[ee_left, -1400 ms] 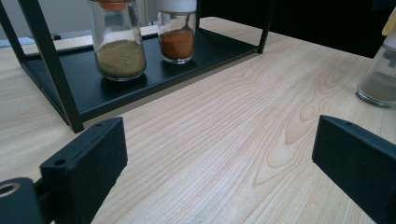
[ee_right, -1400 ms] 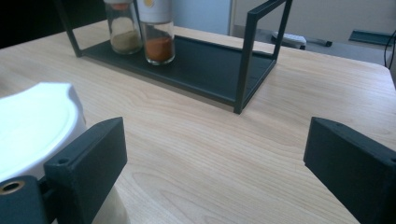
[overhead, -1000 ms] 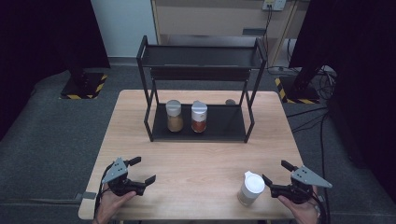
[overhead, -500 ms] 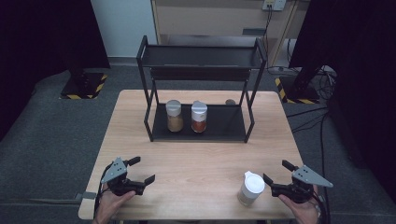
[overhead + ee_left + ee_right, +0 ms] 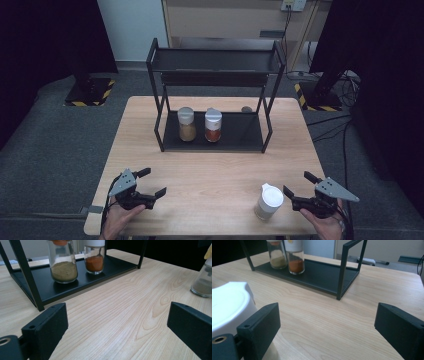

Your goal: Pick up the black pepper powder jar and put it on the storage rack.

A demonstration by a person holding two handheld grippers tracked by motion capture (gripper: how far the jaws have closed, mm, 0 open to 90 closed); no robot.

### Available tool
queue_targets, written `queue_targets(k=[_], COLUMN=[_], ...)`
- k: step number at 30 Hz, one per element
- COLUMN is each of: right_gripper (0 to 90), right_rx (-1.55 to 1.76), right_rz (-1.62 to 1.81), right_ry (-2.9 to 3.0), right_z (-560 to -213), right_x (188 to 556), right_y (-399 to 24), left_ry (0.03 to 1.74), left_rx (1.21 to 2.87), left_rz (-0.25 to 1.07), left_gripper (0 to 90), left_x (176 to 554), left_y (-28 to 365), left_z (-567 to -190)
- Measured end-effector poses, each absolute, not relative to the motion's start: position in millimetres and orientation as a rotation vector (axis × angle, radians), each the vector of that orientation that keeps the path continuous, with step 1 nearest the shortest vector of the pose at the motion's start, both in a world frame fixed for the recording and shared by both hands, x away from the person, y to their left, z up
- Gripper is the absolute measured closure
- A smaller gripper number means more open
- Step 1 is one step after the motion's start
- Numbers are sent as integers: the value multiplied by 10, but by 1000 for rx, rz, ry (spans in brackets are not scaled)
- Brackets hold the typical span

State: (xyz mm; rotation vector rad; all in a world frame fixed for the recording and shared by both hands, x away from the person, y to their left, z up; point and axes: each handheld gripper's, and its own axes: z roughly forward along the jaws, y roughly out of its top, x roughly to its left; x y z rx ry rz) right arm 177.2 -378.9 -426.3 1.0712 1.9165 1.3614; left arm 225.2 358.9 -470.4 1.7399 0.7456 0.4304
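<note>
The white-capped jar (image 5: pixel 269 201) stands upright near the front edge of the wooden table (image 5: pixel 220 170), on its right side, in the same spot as half a second ago. The right gripper (image 5: pixel 300 191) sits just beside it, jaws spread wide and holding nothing; it has barely moved, its near jaw close to the jar's side without clasping it. The left gripper (image 5: pixel 152 182) rests well apart at the front left, jaws likewise released, unchanged. Farther back, the black rack (image 5: pixel 215 135) holds a tan-spice jar (image 5: pixel 186 124) and a red-spice jar (image 5: pixel 213 125) side by side on its lower shelf, as before.
</note>
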Motion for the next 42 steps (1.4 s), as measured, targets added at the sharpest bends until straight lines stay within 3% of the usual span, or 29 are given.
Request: queue_targets(k=[12,25,42], right_gripper=[59,49,55], right_rx=[1102,1092,1037], right_rz=[1399,1463,1421], right_ry=[1851,1904,2038], right_z=[-4130,-3666,-3330], right_x=[1694,1656,1565], right_y=[-3812,-3811,-3511], left_ry=[759,759,758], left_rx=[1743,1741,1742], left_rz=[432,431,429], left_gripper=[25,25,25], left_x=[2249,2248,2249], left_y=[3587,3592,3590], left_z=[-4704,-4704,-4705])
